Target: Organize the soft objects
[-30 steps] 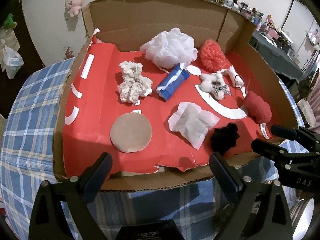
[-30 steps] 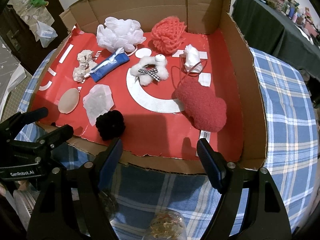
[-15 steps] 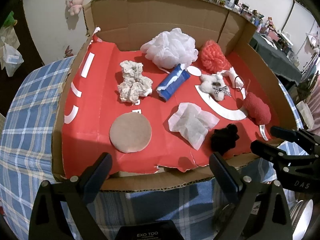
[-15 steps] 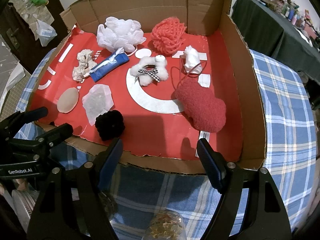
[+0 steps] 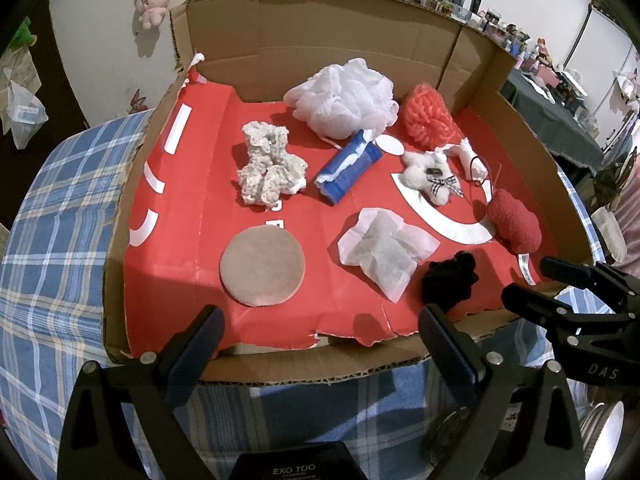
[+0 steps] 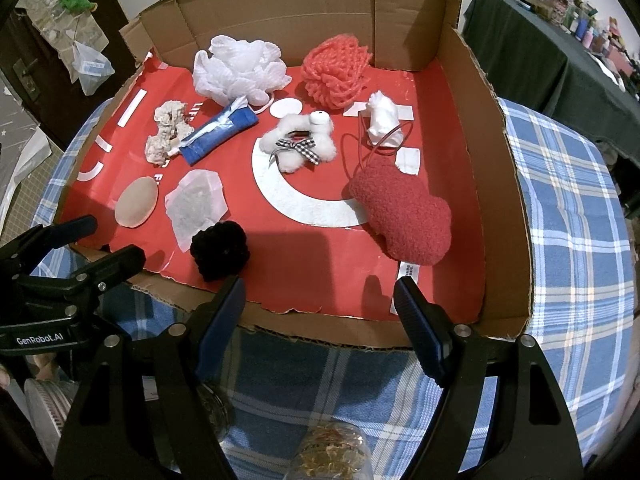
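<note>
Nothing moved: fluffy white mesh pouf [image 5: 344, 98]

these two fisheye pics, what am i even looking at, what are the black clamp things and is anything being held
Each picture comes from a camera on a hand-held two-finger gripper, looking along its fingers. One view is from the left gripper, the other from the right gripper; each also shows in the other's picture. Both are open and hold nothing. Ahead, on a checked tablecloth, sits a cardboard box with a red floor. In it lie soft things: a white bath pouf, a coral pouf, a black pompom, a red plush piece and a round tan pad.
</note>
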Tool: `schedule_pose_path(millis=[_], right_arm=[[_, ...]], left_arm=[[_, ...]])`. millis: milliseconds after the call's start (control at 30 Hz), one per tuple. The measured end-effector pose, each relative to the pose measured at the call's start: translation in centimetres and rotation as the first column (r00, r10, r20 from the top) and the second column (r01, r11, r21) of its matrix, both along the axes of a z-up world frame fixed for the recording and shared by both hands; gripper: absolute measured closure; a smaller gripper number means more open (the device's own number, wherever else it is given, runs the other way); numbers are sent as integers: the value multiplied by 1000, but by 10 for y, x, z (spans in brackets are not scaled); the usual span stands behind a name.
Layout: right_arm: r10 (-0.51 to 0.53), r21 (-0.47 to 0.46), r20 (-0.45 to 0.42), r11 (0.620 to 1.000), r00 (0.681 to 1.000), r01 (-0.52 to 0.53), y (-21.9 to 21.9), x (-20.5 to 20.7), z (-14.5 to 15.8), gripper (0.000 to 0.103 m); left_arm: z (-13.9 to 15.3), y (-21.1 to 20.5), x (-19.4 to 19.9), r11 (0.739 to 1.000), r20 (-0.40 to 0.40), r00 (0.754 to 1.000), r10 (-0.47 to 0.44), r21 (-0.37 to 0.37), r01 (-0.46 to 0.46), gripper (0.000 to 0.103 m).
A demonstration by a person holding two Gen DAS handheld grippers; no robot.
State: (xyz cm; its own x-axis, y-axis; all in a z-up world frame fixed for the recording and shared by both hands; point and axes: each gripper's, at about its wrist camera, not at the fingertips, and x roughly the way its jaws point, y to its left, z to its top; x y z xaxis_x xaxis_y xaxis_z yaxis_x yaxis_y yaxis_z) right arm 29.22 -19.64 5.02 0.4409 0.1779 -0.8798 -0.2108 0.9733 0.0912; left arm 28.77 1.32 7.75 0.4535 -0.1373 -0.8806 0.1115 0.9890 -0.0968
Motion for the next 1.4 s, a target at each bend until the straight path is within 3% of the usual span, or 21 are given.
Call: schedule_pose_path(millis=[1400], right_arm=[[-1,4,2,1000,1000,1,-1,-1,0,27]], left_arm=[[2,1,0,1000,4,1000,19,-8,-19,4]])
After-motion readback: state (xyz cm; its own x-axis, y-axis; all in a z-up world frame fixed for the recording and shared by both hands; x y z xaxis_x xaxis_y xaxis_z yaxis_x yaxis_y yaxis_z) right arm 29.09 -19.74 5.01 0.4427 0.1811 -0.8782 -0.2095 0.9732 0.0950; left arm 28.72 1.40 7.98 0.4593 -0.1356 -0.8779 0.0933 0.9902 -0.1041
